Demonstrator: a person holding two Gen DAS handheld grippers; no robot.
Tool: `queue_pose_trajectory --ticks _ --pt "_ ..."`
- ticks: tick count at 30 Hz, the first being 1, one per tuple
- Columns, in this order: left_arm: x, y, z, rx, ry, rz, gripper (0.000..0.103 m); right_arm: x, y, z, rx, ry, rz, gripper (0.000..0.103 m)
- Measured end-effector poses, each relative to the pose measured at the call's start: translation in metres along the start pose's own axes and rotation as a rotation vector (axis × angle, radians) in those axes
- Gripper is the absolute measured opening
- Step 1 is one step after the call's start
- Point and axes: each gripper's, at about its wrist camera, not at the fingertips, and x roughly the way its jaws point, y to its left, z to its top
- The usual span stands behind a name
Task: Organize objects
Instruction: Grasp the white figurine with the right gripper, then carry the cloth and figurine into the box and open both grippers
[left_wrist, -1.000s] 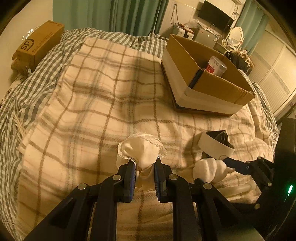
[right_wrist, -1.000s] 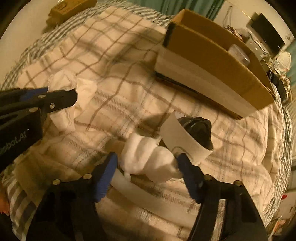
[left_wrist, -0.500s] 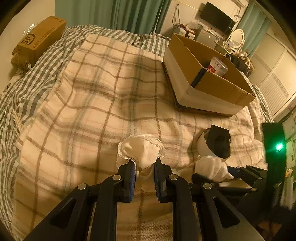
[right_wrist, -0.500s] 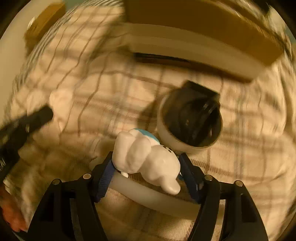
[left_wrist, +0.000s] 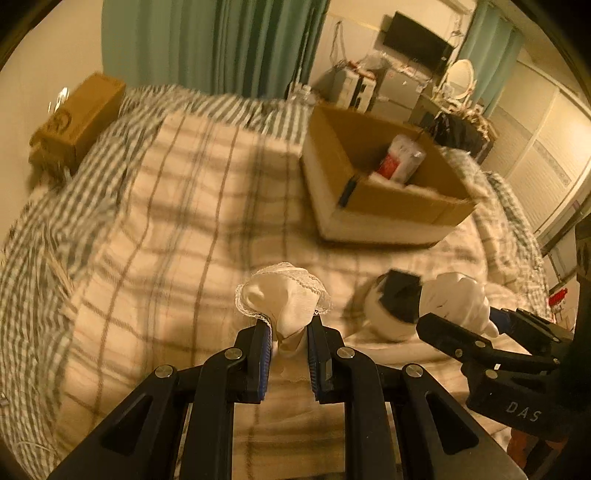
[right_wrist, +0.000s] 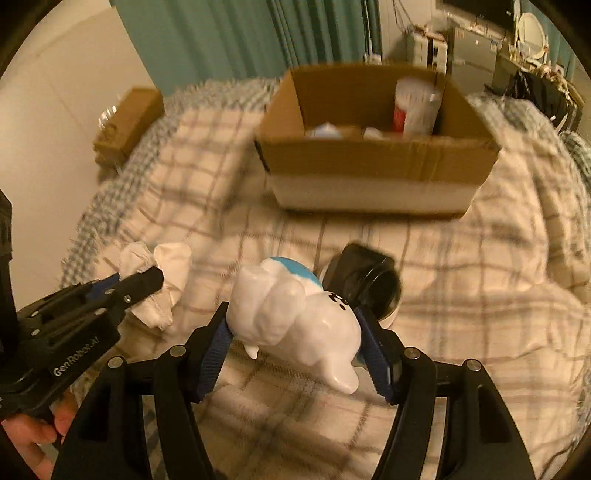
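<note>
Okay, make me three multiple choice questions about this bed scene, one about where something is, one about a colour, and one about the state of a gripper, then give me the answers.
1. Where is the red-and-white container?
A. inside the cardboard box
B. on the blanket beside the box
C. in the left gripper

2. What colour is the patch on top of the white figurine?
A. red
B. blue
C. green

3. What is the left gripper doing?
A. standing open over the blanket
B. shut on the white lace-edged cloth
C. shut on the black-and-white cup

Answers:
1 A, the container stands upright behind the box's front wall.
2 B, a blue area shows on the figurine's upper side, held in the right gripper.
3 B, the cloth is bunched and pinched between its two fingers.
</note>
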Motion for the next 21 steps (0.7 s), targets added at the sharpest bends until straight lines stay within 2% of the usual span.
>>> queue_pose_trajectory --ticks 7,11,16,21 --pt "-0.031 -0.042 0.049 0.081 -0.078 -0.041 0.017 -0.075 -0.024 0.033 -0.055 -0.166 -0.065 0.065" --pt "-0.039 -0.066 0.086 0.113 -0.122 -0.08 0.017 -0.113 -0.045 0.072 -0.069 -0.256 -0.096 0.065" --pt "-0.023 -0.088 0.135 0.129 -0.146 -0.108 0.017 -0.125 -0.064 0.117 -0.089 -0.305 -0.107 0.065" --pt "0.023 -0.097 0.172 0.125 -0.134 -0.092 0.017 -0.092 -0.082 0.157 -0.097 -0.287 -0.104 0.065"
